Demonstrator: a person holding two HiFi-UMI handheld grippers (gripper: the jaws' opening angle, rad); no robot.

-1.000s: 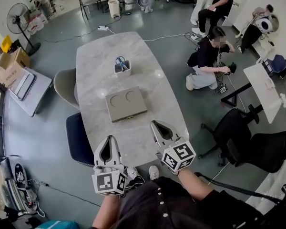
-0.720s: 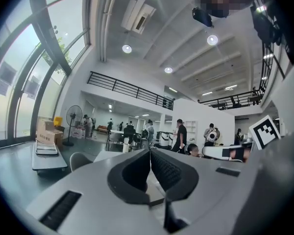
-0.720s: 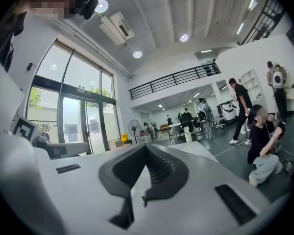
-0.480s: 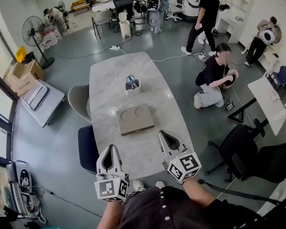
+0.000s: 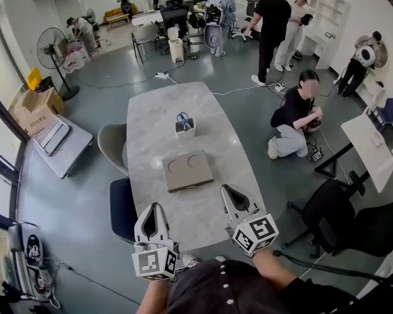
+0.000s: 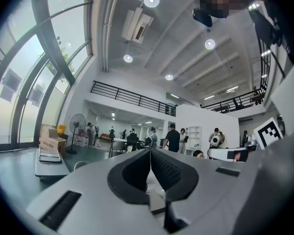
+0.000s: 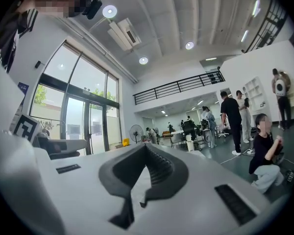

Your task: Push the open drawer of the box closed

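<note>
While both claws hang over the near end of the pale grey marbled oval bench (image 5: pixel 150 110), the push itself has not begun, so this reads as the approach step. The left claw (image 5: pixel 152 209) is pinched right together with nothing between its pads, and the right claw (image 5: pixel 228 191) is just the same, closed up and empty, each pointing up the bench. The flat taupe box with two round recesses in its lid (image 5: pixel 187 169) lies mid-bench, ahead of both claws and roughly between their lines, with a small white pen cup holding blue-handled scissors (image 5: pixel 184 125) beyond it. From the head view I can't make out how far the drawer stands out, or on which side. Next move, I'd say: carry a closed claw forward and down to the drawer front, meet it square and press steadily, perhaps bracing the box with the other claw so it doesn't slide.
</note>
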